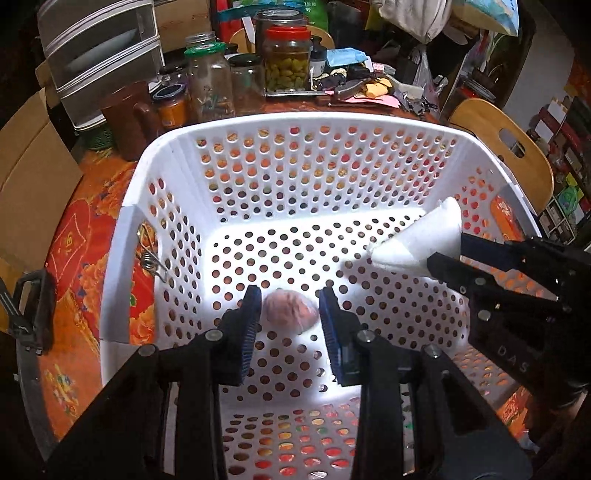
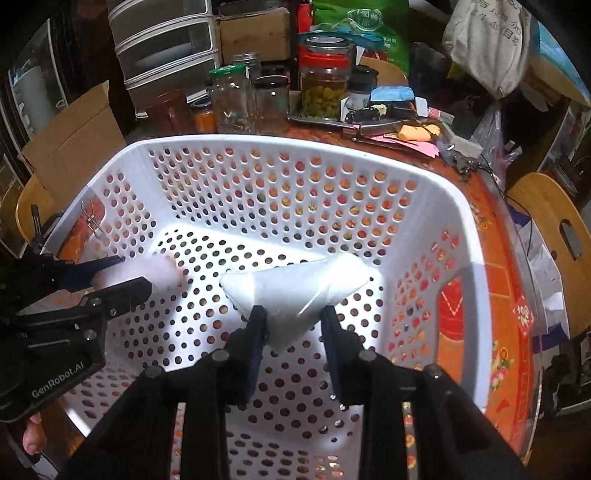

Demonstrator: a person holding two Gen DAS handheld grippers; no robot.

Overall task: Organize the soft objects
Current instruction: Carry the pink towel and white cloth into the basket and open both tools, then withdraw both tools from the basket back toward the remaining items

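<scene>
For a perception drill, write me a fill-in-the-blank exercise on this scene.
The ball in the left gripper's jaws is ___.
The right gripper's jaws hold a pouch coloured ___.
Beneath both lies a perforated white ___.
The jar of green contents has a lid coloured ___.
Missing: pink; white; basket; red.

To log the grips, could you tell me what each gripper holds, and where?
Left gripper: a pink ball, pinched across its sides. Right gripper: a white pouch, pinched at its near corner.
</scene>
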